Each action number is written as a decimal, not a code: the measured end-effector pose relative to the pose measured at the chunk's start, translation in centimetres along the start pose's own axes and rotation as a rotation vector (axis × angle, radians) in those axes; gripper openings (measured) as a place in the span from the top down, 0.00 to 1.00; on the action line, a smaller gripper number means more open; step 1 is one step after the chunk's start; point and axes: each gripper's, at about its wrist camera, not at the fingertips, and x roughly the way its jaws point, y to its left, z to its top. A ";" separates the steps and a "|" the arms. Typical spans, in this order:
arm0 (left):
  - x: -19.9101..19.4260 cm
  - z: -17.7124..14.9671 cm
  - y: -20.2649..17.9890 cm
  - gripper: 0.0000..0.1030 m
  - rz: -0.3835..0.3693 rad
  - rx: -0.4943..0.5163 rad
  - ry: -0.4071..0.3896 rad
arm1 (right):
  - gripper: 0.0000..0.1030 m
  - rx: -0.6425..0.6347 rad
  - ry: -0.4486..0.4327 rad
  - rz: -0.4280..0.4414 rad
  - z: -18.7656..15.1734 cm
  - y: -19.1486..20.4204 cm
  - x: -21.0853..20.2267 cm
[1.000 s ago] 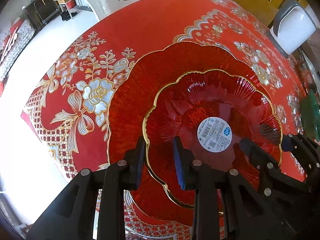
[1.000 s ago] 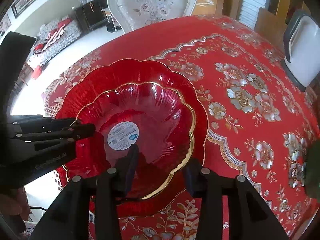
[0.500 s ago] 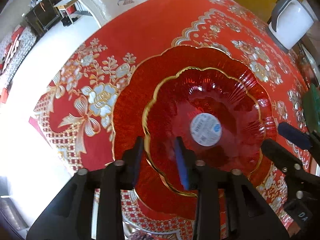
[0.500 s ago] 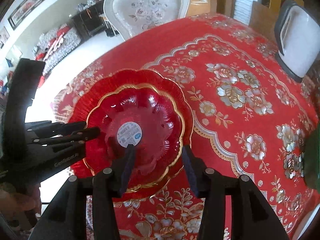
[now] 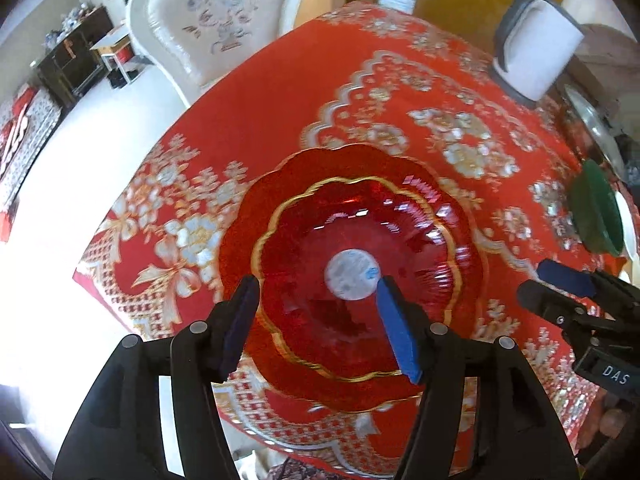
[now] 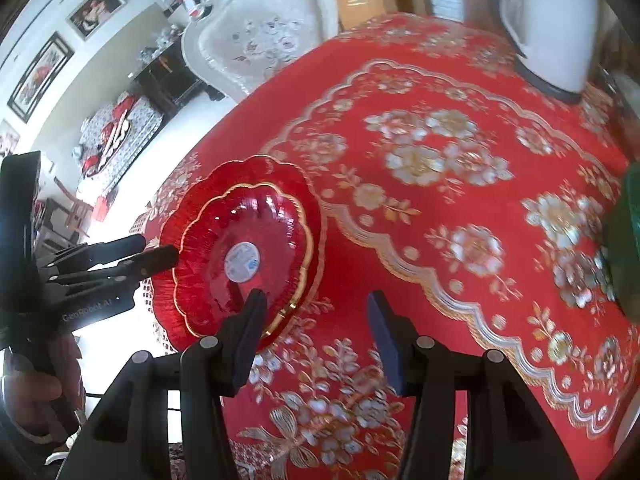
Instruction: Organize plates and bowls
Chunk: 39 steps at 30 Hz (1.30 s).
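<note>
A red glass bowl with a gold scalloped rim and a round white sticker sits inside a larger red scalloped plate on the red flowered tablecloth. My left gripper hovers above the bowl's near rim. Its jaws are opening and the pads touch nothing. In the right wrist view the bowl and plate lie at the left. My right gripper is over bare cloth to their right, its jaws opening with nothing between them. The left gripper reaches in from the left.
A dark green dish lies at the table's right edge. A white ornate chair stands beyond the far edge and a white-and-grey chair back at the far right. A hand holds the left gripper. The table's left edge drops to pale floor.
The left gripper has let go of the bowl's near rim, widened and risen. The right gripper has widened, lifted and moved right, off the bowl. The bowl stays nested in the plate.
</note>
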 end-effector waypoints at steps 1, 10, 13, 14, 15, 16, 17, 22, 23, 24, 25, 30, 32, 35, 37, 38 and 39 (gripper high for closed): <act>0.0 0.2 -0.6 0.40 -0.008 0.009 0.003 | 0.49 0.010 -0.003 -0.001 -0.2 -0.5 -0.4; 0.3 1.4 -9.7 0.40 -0.123 0.163 0.016 | 0.49 0.097 -0.040 -0.069 -1.6 -5.6 -4.7; 0.5 1.8 -13.2 0.40 -0.167 0.218 0.030 | 0.48 0.137 -0.065 -0.103 -2.2 -8.2 -7.2; 0.5 1.9 -14.2 0.40 -0.178 0.234 0.032 | 0.47 0.147 -0.075 -0.113 -2.4 -9.0 -7.9; 0.5 2.0 -15.2 0.40 -0.186 0.250 0.035 | 0.46 0.161 -0.088 -0.131 -2.6 -10.0 -8.8; 0.5 2.2 -16.4 0.40 -0.197 0.268 0.037 | 0.44 0.177 -0.097 -0.156 -2.9 -11.1 -9.7; 0.5 2.3 -17.5 0.40 -0.208 0.282 0.038 | 0.44 0.184 -0.104 -0.174 -3.0 -11.8 -10.2; 0.7 3.5 -22.3 0.40 -0.236 0.346 0.055 | 0.44 0.244 -0.127 -0.247 -4.3 -16.5 -13.1; 0.9 4.0 -23.2 0.40 -0.245 0.352 0.067 | 0.44 0.253 -0.129 -0.262 -4.3 -17.4 -13.5; 1.0 4.2 -23.9 0.40 -0.247 0.360 0.075 | 0.44 0.266 -0.123 -0.281 -4.3 -18.6 -13.9; 1.2 4.8 -24.9 0.40 -0.256 0.368 0.085 | 0.44 0.280 -0.118 -0.294 -4.4 -19.4 -14.2; 2.2 7.4 -28.9 0.40 -0.277 0.381 0.112 | 0.44 0.381 -0.127 -0.286 -4.2 -24.6 -15.6; 2.8 8.2 -30.6 0.40 -0.266 0.395 0.125 | 0.44 0.419 -0.119 -0.263 -4.0 -26.4 -15.7; 4.1 9.3 -32.9 0.40 -0.266 0.399 0.171 | 0.43 0.489 -0.120 -0.221 -3.9 -28.9 -15.7; 4.9 9.7 -34.0 0.40 -0.286 0.399 0.198 | 0.43 0.534 -0.108 -0.203 -3.6 -30.3 -15.4; 5.2 9.9 -34.6 0.40 -0.283 0.399 0.209 | 0.43 0.543 -0.102 -0.204 -3.5 -30.7 -15.2; 5.5 10.1 -35.1 0.40 -0.273 0.403 0.214 | 0.43 0.550 -0.093 -0.206 -3.4 -31.1 -15.0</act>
